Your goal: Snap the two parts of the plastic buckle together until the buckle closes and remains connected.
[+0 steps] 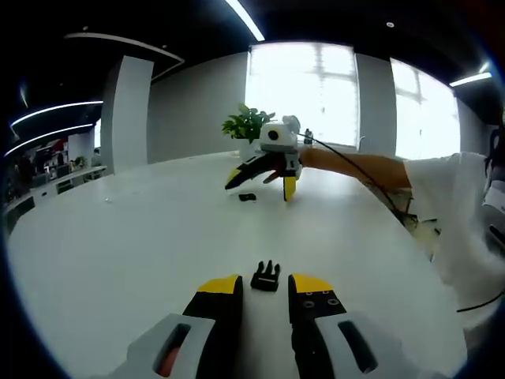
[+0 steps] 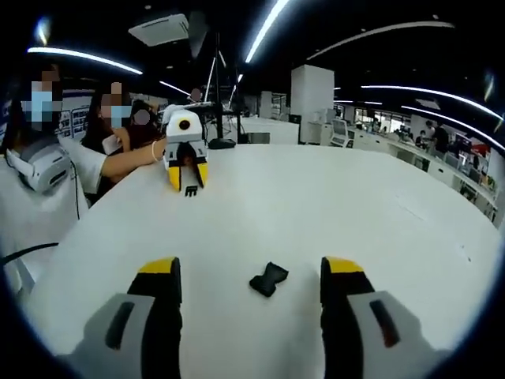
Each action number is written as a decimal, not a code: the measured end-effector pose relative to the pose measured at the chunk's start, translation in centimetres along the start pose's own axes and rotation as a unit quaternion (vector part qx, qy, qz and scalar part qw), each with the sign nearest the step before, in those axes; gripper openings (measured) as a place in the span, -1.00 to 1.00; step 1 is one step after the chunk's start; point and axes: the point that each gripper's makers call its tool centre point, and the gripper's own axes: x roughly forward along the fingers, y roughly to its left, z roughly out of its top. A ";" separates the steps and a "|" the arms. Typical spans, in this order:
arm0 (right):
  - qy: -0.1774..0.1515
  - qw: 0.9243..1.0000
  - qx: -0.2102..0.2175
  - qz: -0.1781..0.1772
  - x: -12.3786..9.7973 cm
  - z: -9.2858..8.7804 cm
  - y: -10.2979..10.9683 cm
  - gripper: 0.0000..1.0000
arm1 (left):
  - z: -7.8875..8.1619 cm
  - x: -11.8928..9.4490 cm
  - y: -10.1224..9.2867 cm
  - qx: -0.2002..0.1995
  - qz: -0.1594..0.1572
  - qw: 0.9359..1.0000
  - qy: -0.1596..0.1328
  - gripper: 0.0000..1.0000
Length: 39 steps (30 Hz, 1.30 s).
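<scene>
Two black buckle parts lie apart on the white table (image 1: 126, 237). The pronged part (image 1: 266, 276) rests just ahead of my left gripper (image 1: 266, 286), in line with the gap between its yellow-tipped jaws, which stand open and do not touch it. The socket part (image 2: 268, 279) lies flat between the widely open jaws of my right gripper (image 2: 251, 272), touching neither. Across the table, the right gripper (image 1: 262, 180) hovers over the socket part (image 1: 247, 197). The left gripper (image 2: 188, 177) faces me with the pronged part (image 2: 190, 191) at its tips.
A potted plant (image 1: 247, 125) stands at the table's far edge by a bright window. A person's arm and white sleeve (image 1: 442, 189) reach in from the right, with a cable trailing. People (image 2: 47, 158) are at the left table edge; a black stand (image 2: 221, 142) is behind.
</scene>
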 end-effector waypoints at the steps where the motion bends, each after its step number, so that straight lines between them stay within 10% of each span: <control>1: -0.005 1.000 0.006 -0.004 -0.1 -0.1 -0.2 0.34 | 0.0 0.0 0.0 0.002 0.000 1.000 0.000 -0.55; 39: -0.014 0.999 0.019 -0.045 -1.3 -0.5 -0.8 -0.75 | 0.0 -0.1 0.0 -0.006 0.000 1.000 -0.006 -0.56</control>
